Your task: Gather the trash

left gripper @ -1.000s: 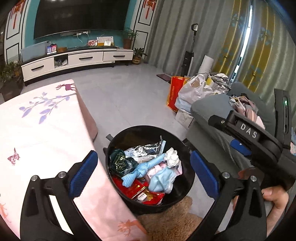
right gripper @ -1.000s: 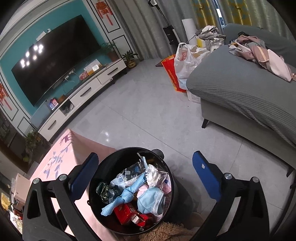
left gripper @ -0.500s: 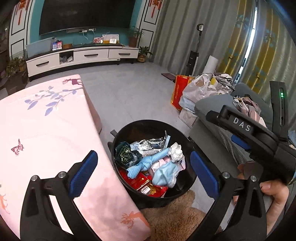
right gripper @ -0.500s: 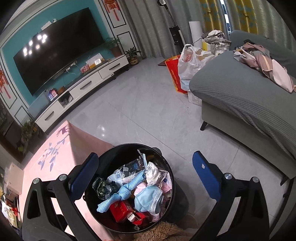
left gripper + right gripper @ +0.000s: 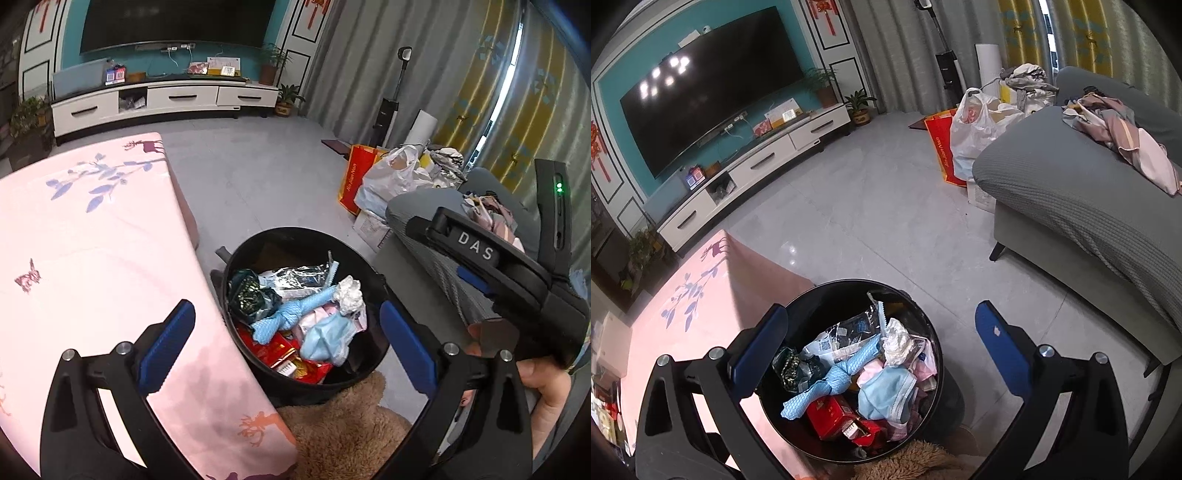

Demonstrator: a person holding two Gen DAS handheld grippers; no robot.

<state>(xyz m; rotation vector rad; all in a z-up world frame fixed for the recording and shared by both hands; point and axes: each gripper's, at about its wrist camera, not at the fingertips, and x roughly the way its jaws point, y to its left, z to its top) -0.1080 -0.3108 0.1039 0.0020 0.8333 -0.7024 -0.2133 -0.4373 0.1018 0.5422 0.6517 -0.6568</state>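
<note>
A black round trash bin [image 5: 258,240] stands on the floor beside the pink-clothed table [image 5: 92,258]. It holds a blue knotted cloth [image 5: 284,317], a blue face mask [image 5: 325,339], crumpled white paper [image 5: 349,291], a silver wrapper and red packets. My left gripper [image 5: 286,341] is open and empty above the bin. My right gripper [image 5: 881,349] is open and empty, also above the bin [image 5: 912,295]; its body [image 5: 498,273] shows in the left wrist view, held in a hand.
A grey sofa [image 5: 1071,199] with clothes stands to the right. Plastic bags and a red bag [image 5: 967,136] sit by its far end. A white TV cabinet [image 5: 757,166] lines the far wall. A brown furry thing [image 5: 343,428] lies in front of the bin.
Both grippers have drawn back and up from the bin, which now looks smaller and lower in both views. Both jaws stay open.
</note>
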